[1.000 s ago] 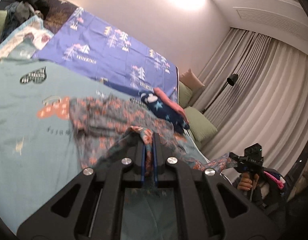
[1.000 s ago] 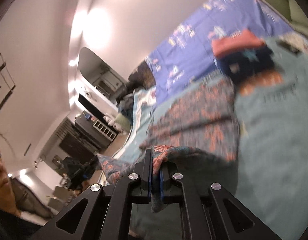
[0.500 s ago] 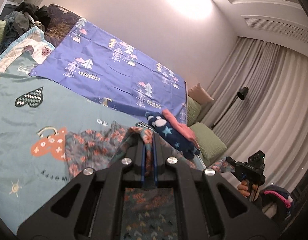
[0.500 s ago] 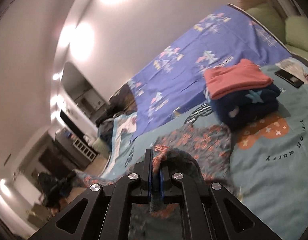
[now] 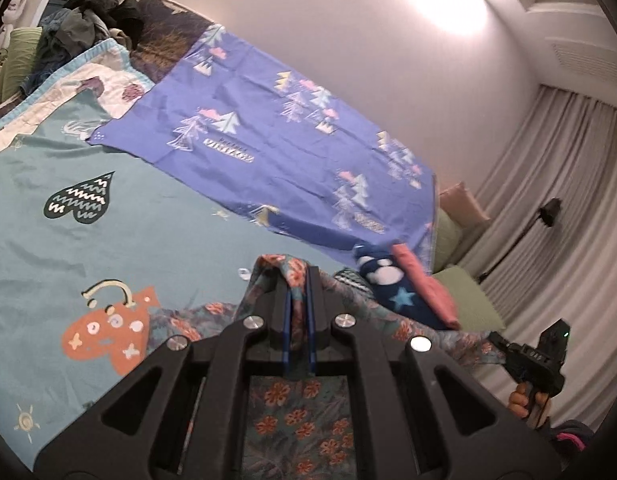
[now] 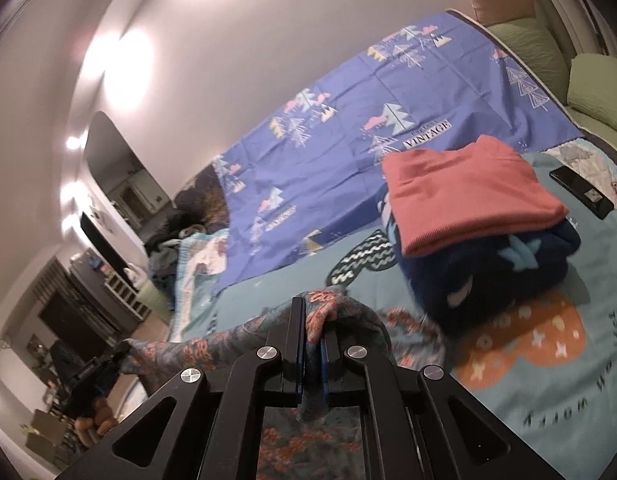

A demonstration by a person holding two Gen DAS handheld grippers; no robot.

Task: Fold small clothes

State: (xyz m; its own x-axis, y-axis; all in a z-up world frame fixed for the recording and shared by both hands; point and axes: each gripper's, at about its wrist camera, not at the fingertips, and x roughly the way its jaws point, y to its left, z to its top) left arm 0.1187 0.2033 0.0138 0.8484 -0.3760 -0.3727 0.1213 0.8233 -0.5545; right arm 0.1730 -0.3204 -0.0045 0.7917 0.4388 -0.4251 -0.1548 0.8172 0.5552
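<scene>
1. Over the near edge of the teal bedspread [image 5: 156, 220], both tools are clamped tight on the floral garment [image 5: 296, 420]: the left gripper [image 5: 298, 300] pinches one bunched corner between its blue pads, and the right gripper [image 6: 313, 344] pinches the other
2. That garment hangs between the two tools, its lower part trailing on the bedspread beside the folded stack, a pink piece [image 6: 464, 196] on top of a navy star-print piece [image 6: 508, 276]
3. To my eye the step is carrying the held edge across to make a fold; the two corners should travel level with each other so the crease comes out straight
4. The span between the tools should stay taut, since slack would let the cloth bunch under itself
5. I would keep the right side clear of the stack, which sits close, and of the dark phone [image 6: 582, 192] beyond it
6. Both pinches should hold until the cloth lies flat, then let go together
</scene>
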